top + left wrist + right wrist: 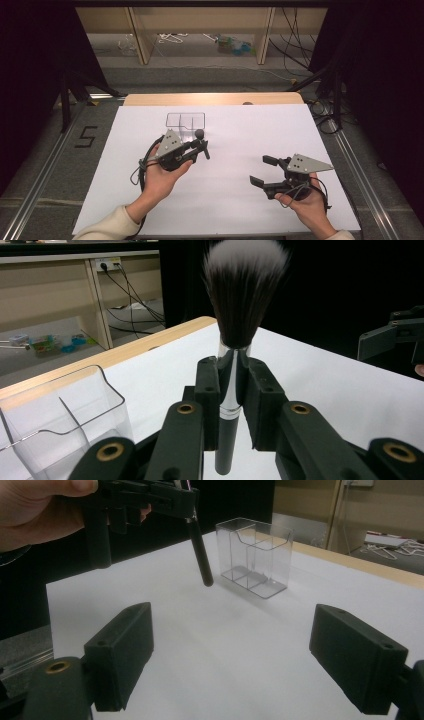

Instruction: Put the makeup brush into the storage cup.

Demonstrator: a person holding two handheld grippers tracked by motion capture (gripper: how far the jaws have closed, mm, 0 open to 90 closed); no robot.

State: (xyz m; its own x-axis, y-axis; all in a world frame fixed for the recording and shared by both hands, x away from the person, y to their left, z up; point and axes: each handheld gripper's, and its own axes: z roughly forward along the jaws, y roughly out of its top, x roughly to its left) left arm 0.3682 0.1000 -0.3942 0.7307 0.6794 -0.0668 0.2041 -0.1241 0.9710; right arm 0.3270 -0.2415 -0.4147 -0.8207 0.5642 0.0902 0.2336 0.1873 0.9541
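A: Left gripper [202, 146]?
B: Clamped on makeup brush [235, 335] at its silver ferrule; bristles up, handle hanging clear of white table [225, 200]. Held just beside clear organiser [185, 120], on its near side.
A: Right gripper [263, 170]?
B: Jaws spread wide, nothing between. Well apart from organiser, low over table.

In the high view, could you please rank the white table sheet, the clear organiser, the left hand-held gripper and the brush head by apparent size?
1. White table sheet, by far the largest.
2. Left hand-held gripper and clear organiser: these look about alike, and the organiser sits farther from the camera, so I would not rank them.
3. Brush head, smallest.
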